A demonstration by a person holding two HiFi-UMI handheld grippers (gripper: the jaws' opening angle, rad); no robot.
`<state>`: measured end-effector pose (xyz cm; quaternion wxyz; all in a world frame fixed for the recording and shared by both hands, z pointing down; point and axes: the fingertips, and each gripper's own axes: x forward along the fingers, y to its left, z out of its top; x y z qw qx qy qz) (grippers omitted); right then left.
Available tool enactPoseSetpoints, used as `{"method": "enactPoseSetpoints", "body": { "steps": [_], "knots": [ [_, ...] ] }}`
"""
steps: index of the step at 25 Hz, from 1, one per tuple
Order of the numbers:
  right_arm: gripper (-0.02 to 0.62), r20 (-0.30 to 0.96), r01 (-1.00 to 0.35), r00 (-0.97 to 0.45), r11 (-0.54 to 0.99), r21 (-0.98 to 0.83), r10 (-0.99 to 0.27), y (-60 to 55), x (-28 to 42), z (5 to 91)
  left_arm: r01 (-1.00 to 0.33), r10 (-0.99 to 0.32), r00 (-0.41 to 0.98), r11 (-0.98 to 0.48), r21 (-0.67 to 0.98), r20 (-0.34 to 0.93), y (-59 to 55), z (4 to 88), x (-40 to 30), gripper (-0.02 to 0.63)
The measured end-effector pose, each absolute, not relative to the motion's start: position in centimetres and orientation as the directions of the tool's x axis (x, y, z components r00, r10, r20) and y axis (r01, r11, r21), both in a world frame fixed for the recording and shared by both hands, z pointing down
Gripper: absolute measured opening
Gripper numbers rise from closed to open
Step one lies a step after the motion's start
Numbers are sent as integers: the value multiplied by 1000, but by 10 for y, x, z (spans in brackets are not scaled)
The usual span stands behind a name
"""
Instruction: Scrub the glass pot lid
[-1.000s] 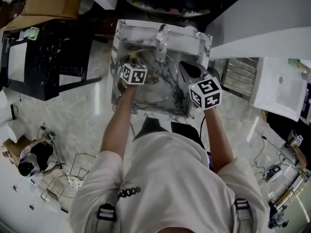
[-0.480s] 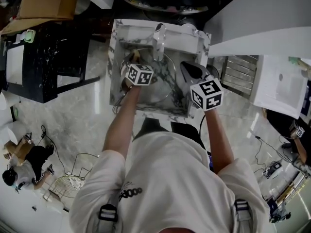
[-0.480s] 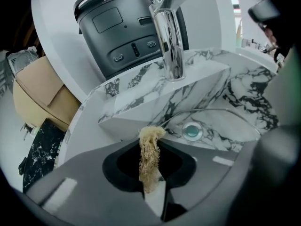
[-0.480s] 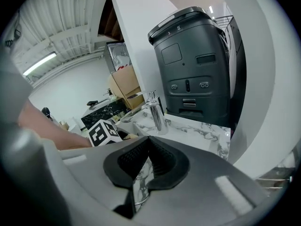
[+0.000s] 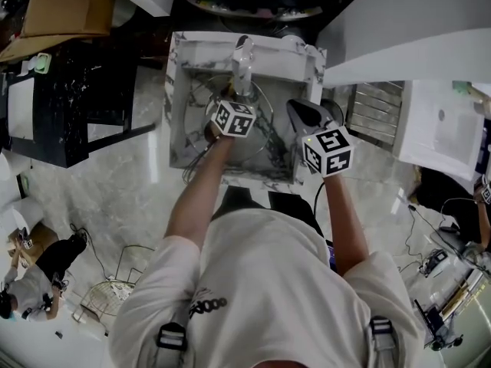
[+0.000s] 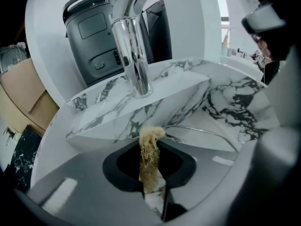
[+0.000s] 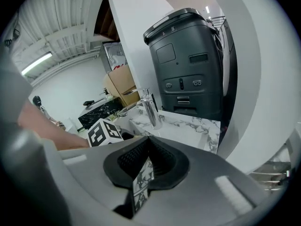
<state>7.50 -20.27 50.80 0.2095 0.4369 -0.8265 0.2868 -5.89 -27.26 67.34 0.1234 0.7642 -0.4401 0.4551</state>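
Note:
The glass pot lid [image 5: 266, 134] lies in the marble sink [image 5: 184, 129]; in the left gripper view only its thin metal rim [image 6: 202, 132] shows. My left gripper [image 5: 232, 102] reaches into the sink below the faucet [image 5: 242, 60] and is shut on a tan fibrous scrubber [image 6: 149, 154], which sticks out past the jaws [image 6: 153, 173] by the lid's rim. My right gripper [image 5: 295, 107] sits at the sink's right side. Its jaws [image 7: 141, 178] are closed to a narrow slit on a see-through strip that looks like the lid's edge.
The chrome faucet [image 6: 134, 55] stands directly ahead of the left gripper. A black appliance [image 7: 188, 65] stands behind the sink. A black marble table [image 5: 69, 90] and a cardboard box [image 5: 61, 2] are at the left, a white counter [image 5: 437, 129] at the right.
My left gripper has slid to the right across the sink, toward the faucet, with the scrubber in it. The right gripper has stayed in place.

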Motion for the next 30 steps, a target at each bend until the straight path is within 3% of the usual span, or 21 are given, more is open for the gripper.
{"method": "enactPoseSetpoints", "body": {
  "steps": [7,13,22,30],
  "knots": [
    [3,598,-849,-522,440,-292,-608,-199,81,508,-716,-507,313,-682,-151,803,-251,671,-21,55],
    [3,595,-851,-519,438,-291,-613,-203,82,508,-582,-399,441,-809,-82,804,-223,668,14,55],
    [3,591,-852,-518,434,-292,-619,-200,83,505,-437,-238,527,-899,20,816,-178,668,26,55],
    [3,583,-843,-532,449,-297,-614,-196,74,503,-95,88,596,-979,179,798,-111,668,20,55]
  ]
}}
